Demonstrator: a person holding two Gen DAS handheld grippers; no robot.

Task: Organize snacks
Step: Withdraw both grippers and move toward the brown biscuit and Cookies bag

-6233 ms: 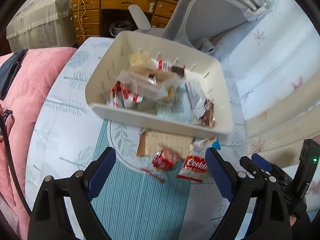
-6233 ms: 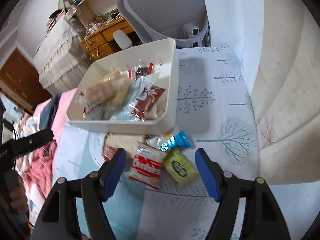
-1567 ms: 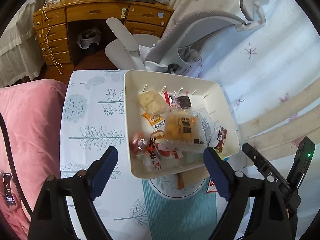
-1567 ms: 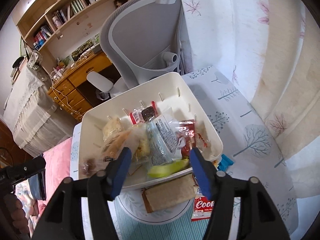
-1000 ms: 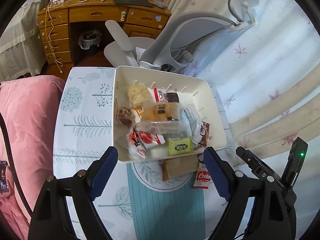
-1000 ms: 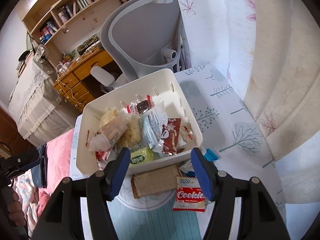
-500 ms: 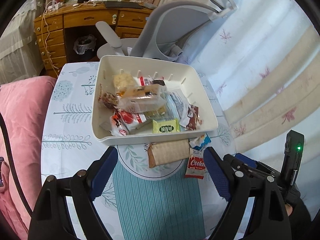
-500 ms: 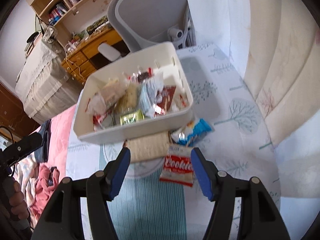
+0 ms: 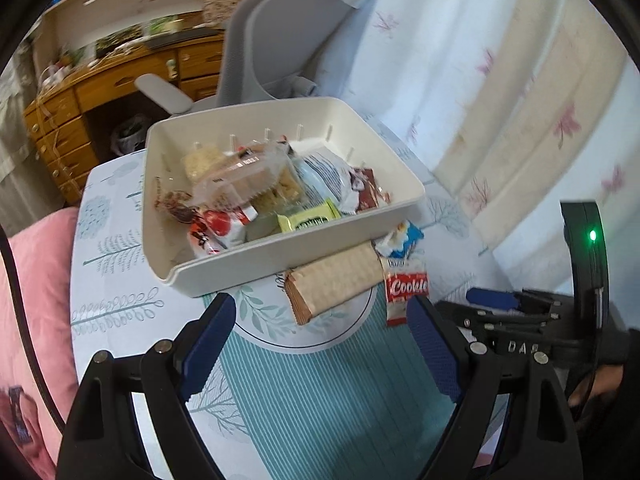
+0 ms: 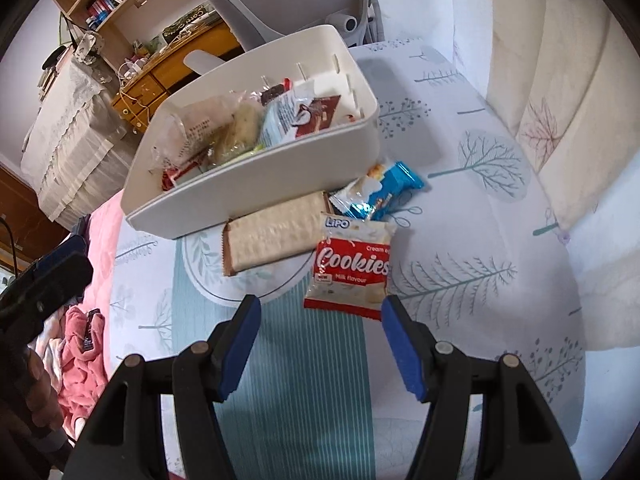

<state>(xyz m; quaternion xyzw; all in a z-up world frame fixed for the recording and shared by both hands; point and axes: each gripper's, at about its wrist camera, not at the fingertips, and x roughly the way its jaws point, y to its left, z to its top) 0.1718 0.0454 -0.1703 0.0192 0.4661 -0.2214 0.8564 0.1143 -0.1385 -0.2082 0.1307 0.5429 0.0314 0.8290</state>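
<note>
A cream plastic bin (image 9: 224, 272) (image 10: 256, 196) full of wrapped snacks stands on the table. In front of it lie a tan cracker pack (image 9: 334, 284) (image 10: 276, 234), a red and white Cookies packet (image 9: 406, 286) (image 10: 352, 270) and a blue wrapper (image 9: 402, 238) (image 10: 384, 190). My left gripper (image 9: 322, 334) hovers open just short of the cracker pack, with nothing between its fingers. My right gripper (image 10: 320, 334) is open and empty too, its fingertips just short of the Cookies packet. The right gripper's body (image 9: 532, 320) shows at the right edge of the left wrist view.
The table (image 10: 460, 240) has a white cloth with tree prints and a teal striped mat (image 9: 320, 400). A grey office chair (image 9: 288, 44) and a wooden desk (image 9: 116, 88) stand behind. Pink bedding (image 9: 36, 280) lies to the left, pale curtains (image 10: 560, 80) to the right.
Both grippers have come down and closer to the table; the loose packets in front of the bin now look larger. The left view rolled, so the bin now sits tilted. Jaw openings are unchanged.
</note>
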